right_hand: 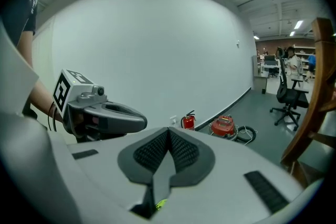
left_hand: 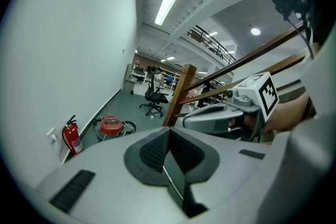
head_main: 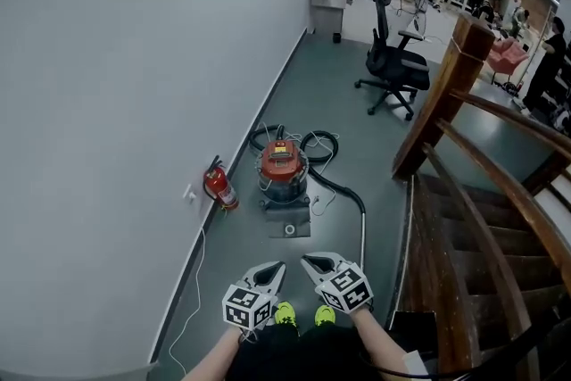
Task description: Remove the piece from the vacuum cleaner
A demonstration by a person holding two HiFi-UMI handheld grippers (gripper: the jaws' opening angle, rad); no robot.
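Standoff, by this reading: held left gripper (head_main: 278,267) and right gripper (head_main: 308,261) fully closed, empty, side by side, well apart from vacuum cleaner (head_main: 284,172), far down the floor near its wall edge, close to fire extinguisher (head_main: 217,186). Fitted either walking up to it or stepping away afterwards; settled no next move. Could not tell whether hose (head_main: 343,189) or grey flat part (head_main: 290,228) at its front was the piece, nor whether joined or loose: too small.
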